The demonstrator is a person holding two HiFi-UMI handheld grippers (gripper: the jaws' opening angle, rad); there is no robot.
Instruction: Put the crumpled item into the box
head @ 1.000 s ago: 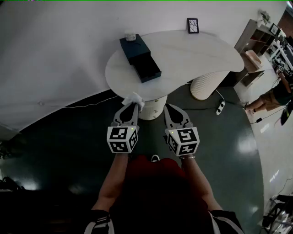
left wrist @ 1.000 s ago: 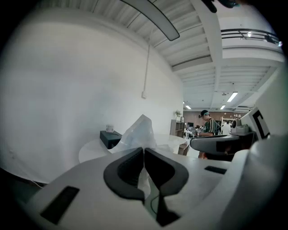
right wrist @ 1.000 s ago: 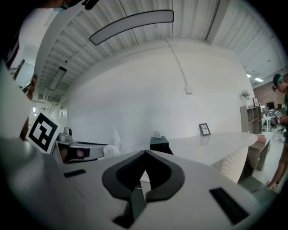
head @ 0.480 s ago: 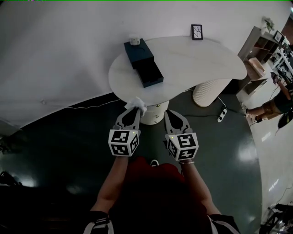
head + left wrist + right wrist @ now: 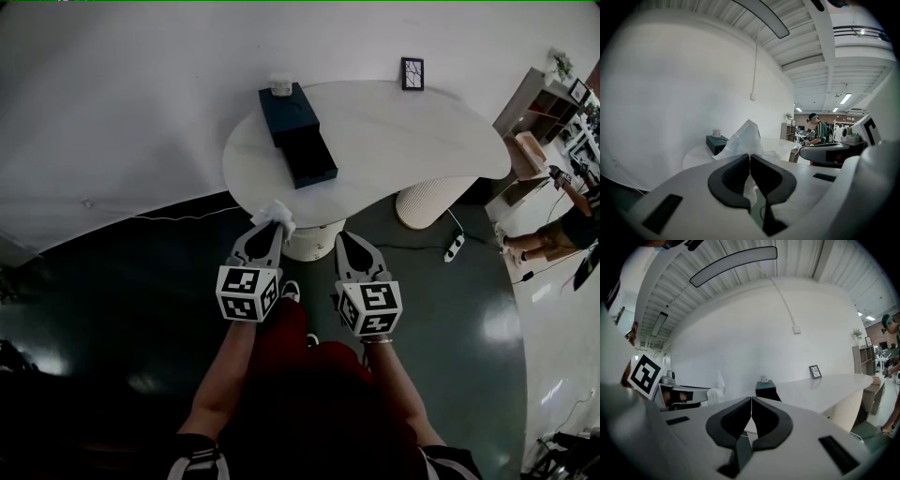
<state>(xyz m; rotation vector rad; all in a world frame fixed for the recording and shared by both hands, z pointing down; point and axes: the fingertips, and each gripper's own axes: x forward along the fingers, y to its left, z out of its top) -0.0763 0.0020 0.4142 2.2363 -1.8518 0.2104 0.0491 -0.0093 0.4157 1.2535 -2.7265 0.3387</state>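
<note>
The left tongs [image 5: 270, 225] are clamped together on the crumpled item [image 5: 277, 214], a white wad sticking out past their tips. The right tongs [image 5: 350, 242], just beside them, are closed on nothing. Ahead of both, the box [image 5: 298, 141] sits on the white worktop [image 5: 403, 141], its inside too dark to read
</note>
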